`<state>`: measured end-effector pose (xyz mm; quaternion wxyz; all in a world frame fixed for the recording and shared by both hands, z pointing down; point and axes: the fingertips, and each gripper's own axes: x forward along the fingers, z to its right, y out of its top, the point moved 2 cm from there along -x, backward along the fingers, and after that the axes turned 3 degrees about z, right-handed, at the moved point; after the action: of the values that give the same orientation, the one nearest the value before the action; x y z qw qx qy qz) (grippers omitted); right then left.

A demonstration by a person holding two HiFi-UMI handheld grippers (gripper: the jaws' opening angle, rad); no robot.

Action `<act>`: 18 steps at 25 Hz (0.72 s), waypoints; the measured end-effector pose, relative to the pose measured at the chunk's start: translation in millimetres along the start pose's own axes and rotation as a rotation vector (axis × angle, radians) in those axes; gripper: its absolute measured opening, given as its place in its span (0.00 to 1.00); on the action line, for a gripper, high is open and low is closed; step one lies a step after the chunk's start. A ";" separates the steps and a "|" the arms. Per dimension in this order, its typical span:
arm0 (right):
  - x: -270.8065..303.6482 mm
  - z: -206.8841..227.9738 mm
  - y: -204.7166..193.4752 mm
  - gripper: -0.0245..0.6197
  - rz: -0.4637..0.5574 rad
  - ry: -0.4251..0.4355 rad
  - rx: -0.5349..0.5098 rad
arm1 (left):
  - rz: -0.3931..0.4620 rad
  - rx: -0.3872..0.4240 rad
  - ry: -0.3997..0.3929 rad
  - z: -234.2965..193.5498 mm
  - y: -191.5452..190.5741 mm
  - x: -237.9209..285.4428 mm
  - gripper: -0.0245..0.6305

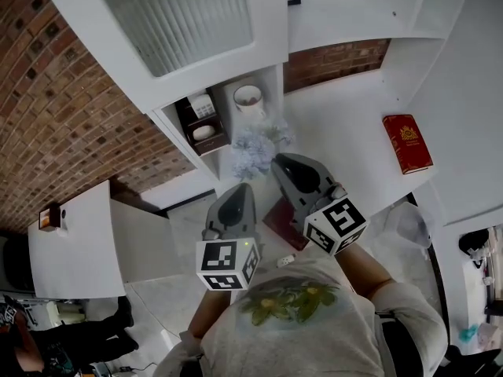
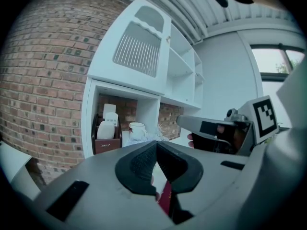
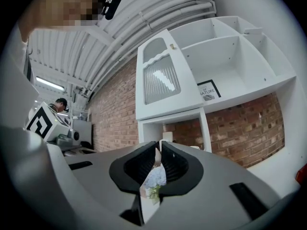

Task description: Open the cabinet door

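The white cabinet door (image 1: 173,14) has a ribbed glass panel and lies flush against its cabinet, high above the counter. Its small knob (image 3: 171,47) sits at the door's right edge and also shows in the left gripper view as the knob (image 2: 168,39). Both grippers hover over the counter below the door and point toward the cabinet. My left gripper (image 1: 242,188) is shut with nothing in it, its tips meeting (image 2: 156,143). My right gripper (image 1: 277,160) is a little further forward and to the right, shut and empty (image 3: 159,143). Neither touches the door.
Under the door an open cubby holds a brown box (image 1: 203,120), a mug (image 1: 248,96) and pale flowers (image 1: 255,144). A red book (image 1: 407,142) lies on the white counter (image 1: 346,108). A dark red object (image 1: 281,220) lies beneath the grippers. Open shelves (image 3: 230,47) stand right of the door.
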<state>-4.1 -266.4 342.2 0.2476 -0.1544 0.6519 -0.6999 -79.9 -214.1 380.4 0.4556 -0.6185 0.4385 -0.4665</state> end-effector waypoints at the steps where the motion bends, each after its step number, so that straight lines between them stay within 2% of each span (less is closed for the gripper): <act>1: 4.0 4.6 3.2 0.08 0.003 0.004 -0.009 | 0.001 0.000 0.003 -1.7 1.0 2.0 0.05; 12: 40.3 47.7 31.7 0.08 0.033 0.013 -0.104 | -0.001 -0.003 0.008 -12.7 4.2 25.9 0.05; 18: 55.3 67.6 45.4 0.08 0.072 0.019 -0.084 | -0.006 -0.009 0.017 -20.7 3.3 32.8 0.05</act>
<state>-7.0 -354.5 298.3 0.2598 -0.1344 0.6882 -0.6640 -94.5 -249.7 386.1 0.4476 -0.6178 0.4427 -0.4711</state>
